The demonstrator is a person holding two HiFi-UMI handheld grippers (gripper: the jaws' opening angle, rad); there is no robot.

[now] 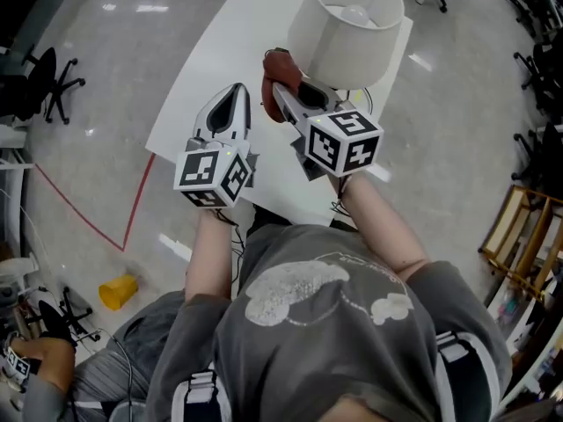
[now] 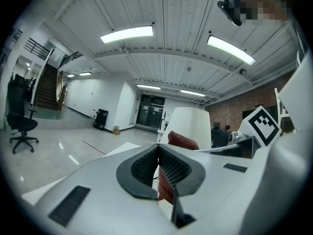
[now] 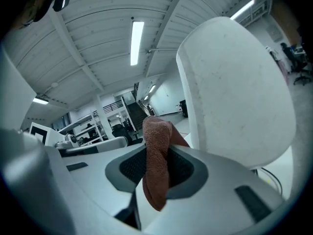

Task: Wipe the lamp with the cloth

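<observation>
Just beside lamp point(image 1: 339, 47): cloth point(image 1: 276, 63), pinched in R tool point(image 1: 280, 84); L tool point(image 1: 235, 93) alongside, pressed together.

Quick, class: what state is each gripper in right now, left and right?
Left gripper: closed, holding nothing.
Right gripper: closed on the red-brown cloth.
</observation>
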